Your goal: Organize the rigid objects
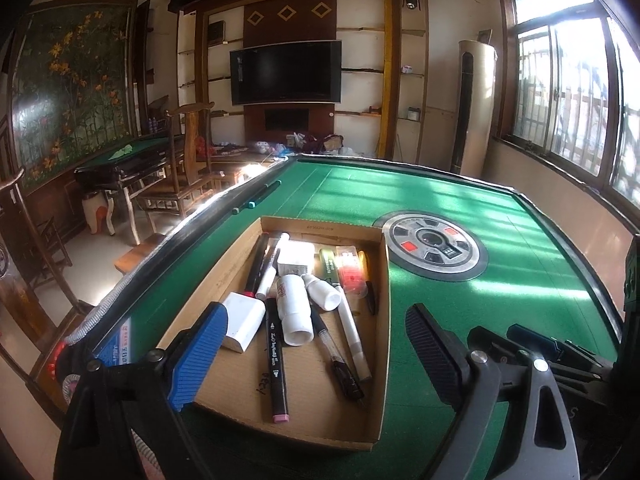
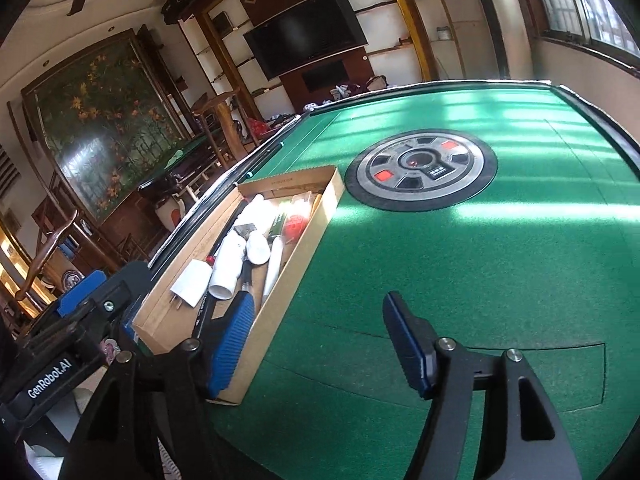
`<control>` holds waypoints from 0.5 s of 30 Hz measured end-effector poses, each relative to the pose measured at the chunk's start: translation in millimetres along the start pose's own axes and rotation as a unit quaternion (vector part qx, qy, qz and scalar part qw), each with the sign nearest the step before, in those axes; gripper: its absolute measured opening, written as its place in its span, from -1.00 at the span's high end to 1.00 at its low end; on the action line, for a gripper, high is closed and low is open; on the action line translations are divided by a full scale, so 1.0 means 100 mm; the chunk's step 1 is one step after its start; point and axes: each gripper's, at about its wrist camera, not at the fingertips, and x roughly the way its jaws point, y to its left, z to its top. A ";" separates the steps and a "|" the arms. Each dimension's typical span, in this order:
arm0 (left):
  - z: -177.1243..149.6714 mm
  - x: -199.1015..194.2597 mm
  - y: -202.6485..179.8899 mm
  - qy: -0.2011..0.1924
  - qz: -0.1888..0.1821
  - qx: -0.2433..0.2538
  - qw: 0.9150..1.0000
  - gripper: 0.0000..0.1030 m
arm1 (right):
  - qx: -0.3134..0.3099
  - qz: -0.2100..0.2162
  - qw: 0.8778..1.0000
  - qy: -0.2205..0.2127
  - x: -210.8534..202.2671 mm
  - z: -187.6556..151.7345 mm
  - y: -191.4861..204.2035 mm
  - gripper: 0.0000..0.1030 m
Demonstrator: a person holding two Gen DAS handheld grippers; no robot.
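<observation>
A shallow cardboard box (image 1: 385,280) lies on the green table and holds several items: a white bottle (image 1: 294,308), a small white dropper bottle (image 1: 324,292), a white charger block (image 1: 243,322), a black marker with a pink end (image 1: 276,364), pens and a red-topped clear case (image 1: 350,270). My left gripper (image 1: 312,356) is open and empty, hovering over the box's near end. My right gripper (image 2: 320,344) is open and empty, straddling the box's right wall (image 2: 296,264). Two markers (image 1: 256,196) lie on the felt by the far left rail.
A round dice control panel (image 1: 434,246) sits in the table's middle (image 2: 420,168). The table has a raised black rim (image 1: 168,240). Wooden chairs (image 1: 192,176) and a second green table (image 1: 132,156) stand to the left.
</observation>
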 end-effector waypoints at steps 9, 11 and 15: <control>0.32 1.08 0.55 0.115 0.020 -0.061 0.991 -0.94 | 0.070 -0.078 0.993 -0.052 -0.16 0.17 -0.86 -0.38; 0.35 1.36 0.60 0.131 0.051 -0.054 0.989 -0.94 | 0.090 -0.081 0.991 -0.053 -0.14 0.13 -1.02 -0.38; 0.32 1.76 0.59 0.173 0.095 -0.017 0.980 -0.94 | 0.120 -0.069 0.990 -0.041 -0.08 0.09 -1.18 -0.37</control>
